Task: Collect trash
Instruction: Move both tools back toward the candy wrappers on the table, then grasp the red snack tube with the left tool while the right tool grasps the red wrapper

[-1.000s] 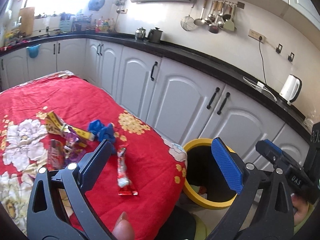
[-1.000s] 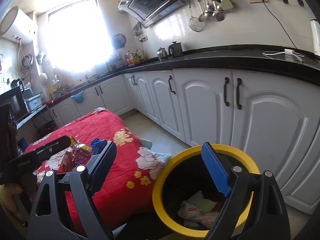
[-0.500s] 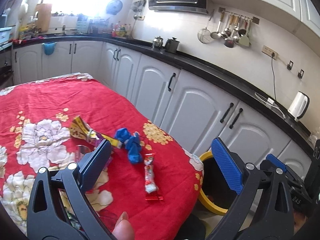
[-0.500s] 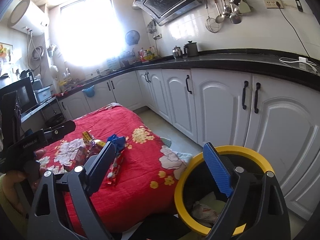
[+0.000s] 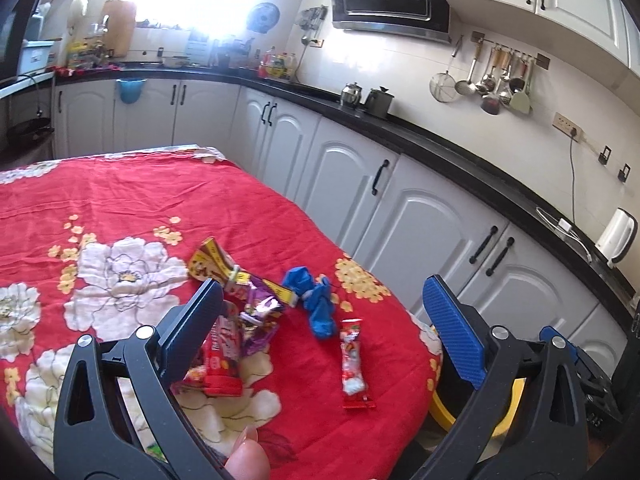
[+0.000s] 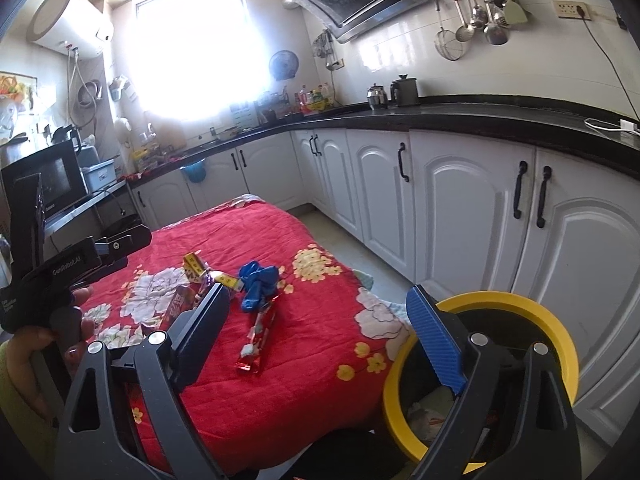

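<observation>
Left hand-held gripper (image 5: 322, 316) gaped wide above wrappers (image 5: 240, 320) mid-frame on the table (image 5: 120, 200); right hand-held gripper (image 6: 316, 328) hung wide, empty, over the bin (image 6: 560, 336) lower right. Risk: thin foil slipping out.

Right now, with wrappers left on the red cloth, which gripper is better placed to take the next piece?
Left, probably. The left gripper is open and looks down on the wrappers, with the red snack stick framed between its fingers. The right gripper is open too, but sits off the table edge by the yellow-rimmed bin.
</observation>
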The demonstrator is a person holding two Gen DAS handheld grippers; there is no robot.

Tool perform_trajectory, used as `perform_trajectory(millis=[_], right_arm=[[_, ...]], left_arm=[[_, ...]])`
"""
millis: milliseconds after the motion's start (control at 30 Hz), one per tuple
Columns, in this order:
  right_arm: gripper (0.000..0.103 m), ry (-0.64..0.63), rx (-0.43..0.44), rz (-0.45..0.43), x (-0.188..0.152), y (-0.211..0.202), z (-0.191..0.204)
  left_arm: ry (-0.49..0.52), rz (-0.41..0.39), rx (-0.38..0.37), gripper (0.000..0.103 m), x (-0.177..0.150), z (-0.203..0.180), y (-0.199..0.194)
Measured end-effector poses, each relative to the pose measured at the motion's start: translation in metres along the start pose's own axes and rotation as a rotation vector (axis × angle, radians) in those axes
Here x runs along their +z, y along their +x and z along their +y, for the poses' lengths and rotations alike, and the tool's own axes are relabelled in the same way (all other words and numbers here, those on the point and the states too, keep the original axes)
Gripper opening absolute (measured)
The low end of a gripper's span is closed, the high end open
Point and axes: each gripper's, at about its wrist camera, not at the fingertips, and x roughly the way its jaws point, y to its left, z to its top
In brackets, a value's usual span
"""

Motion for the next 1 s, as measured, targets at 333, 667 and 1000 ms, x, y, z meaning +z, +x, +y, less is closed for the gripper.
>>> perform_trajectory(millis=[333,667,1000], right_arm=[[0.087,-0.056,0.048,0.067,-0.008,0.036,0.03],[0.087,-0.112,0.083,0.186,-0.023,0.09,0.061],[0.059,-0.09,0.091,0.322,-0.042,0.141,0.06]], left_arm=[[-0.05,0.027,0.067,0.092,-0.001,0.032,0.008],[-0.151,0.059,0.129,0.09,-0.004,0.077,0.016],[-0.174,0.124,0.102,0.051,-0.013,0.093,0.035]])
